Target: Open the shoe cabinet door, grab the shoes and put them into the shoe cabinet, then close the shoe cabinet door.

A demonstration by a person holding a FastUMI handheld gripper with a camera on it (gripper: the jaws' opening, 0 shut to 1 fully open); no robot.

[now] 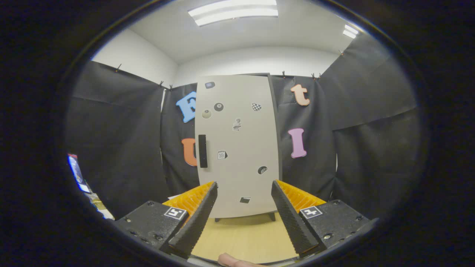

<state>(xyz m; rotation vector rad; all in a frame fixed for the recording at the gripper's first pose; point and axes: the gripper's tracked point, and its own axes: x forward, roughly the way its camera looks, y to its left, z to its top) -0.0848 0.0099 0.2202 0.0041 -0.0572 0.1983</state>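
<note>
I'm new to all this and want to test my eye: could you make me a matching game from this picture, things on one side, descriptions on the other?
Things:
1. tall grey shoe cabinet door
2. black vertical handle
3. gripper
4. light wooden floor

Descriptions:
A. open, nothing between the fingers
B. closed, dotted with small stickers
C. under the cabinet's feet
D. on the door's edge, beyond one fingertip

Pairs: 1-B, 2-D, 3-A, 4-C
</note>
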